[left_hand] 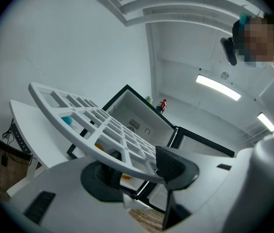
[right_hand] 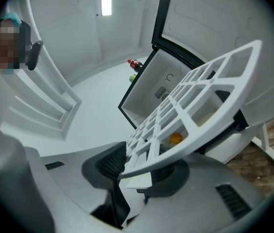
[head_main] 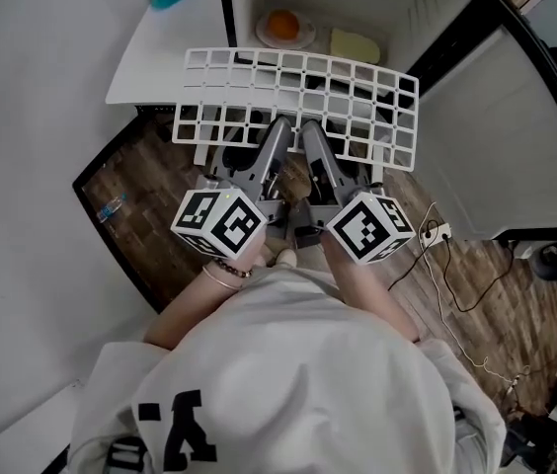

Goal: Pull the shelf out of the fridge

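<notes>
**Shelf clear of the fridge, held by one edge only**

We have the white plastic lattice shelf [left_hand: 82, 131] out in front of the small white fridge [head_main: 397, 13]. It hangs over the wood-patterned floor [head_main: 160, 181], its far edge towards the open compartment. The left gripper [left_hand: 142, 171] and the right gripper [right_hand: 139, 166] sit side by side on the near rim. Each has its jaws pinching that rim between the ribbed pads, one above and one below.

The worry, as we judge it, is leverage. Both grips are close together on a single edge, so the whole lattice overhangs beyond them. If the pads slip on the smooth plastic, the far edge could sag or swing. It could then knock the fridge frame or the round orange fruit [head_main: 281, 25] on its plate inside. Uneven pulling by the two hands could twist the shelf loose.
</notes>
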Motion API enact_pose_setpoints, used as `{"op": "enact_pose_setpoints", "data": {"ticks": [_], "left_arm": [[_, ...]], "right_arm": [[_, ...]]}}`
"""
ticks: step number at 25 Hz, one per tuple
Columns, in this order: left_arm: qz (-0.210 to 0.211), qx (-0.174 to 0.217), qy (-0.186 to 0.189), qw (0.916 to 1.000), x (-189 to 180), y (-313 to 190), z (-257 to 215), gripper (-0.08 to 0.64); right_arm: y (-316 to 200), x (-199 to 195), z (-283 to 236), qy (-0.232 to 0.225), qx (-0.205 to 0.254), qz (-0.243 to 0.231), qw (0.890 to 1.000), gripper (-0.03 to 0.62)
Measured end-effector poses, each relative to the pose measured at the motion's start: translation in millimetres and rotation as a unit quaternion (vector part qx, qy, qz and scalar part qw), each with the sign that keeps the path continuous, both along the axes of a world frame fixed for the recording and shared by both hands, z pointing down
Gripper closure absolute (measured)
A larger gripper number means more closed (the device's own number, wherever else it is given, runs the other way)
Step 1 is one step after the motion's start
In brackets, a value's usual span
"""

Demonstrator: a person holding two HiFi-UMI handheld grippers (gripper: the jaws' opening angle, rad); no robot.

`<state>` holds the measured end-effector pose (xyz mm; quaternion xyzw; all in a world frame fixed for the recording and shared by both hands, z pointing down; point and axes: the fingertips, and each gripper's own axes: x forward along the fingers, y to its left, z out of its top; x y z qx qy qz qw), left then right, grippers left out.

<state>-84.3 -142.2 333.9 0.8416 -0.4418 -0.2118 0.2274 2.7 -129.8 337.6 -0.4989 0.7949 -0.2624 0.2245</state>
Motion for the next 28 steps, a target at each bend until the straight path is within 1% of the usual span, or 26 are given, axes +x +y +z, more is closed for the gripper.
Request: {"op": "enact_pose_setpoints", "data": {"ticks": [8,14,21,25,28], "left_arm": [[0.015,0.011,0.001,0.9998,-14,0,-7,0.353],[0.028,0.018,0.000,0.9994,-22,10,-3,0.353],[0.032,0.017,-0.003,0.9993,-18,21,-2,0.354],[0.026,0.018,-0.004,0.9995,-13,30,-5,0.356],[0.020,0.014,0.004,0.9997,-5,43,-6,0.356]], "right_arm": [[2,-15,-6,0.001,0.008,0.012,1.000,0.443],[15,-22,-1,-0.004,0.015,0.027,1.000,0.443],[27,-19,0,-0.006,0.014,0.032,0.999,0.443],[35,-14,-2,-0.007,0.015,0.026,1.000,0.443],[48,-6,-5,-0.002,0.016,0.019,1.000,0.443]]}}
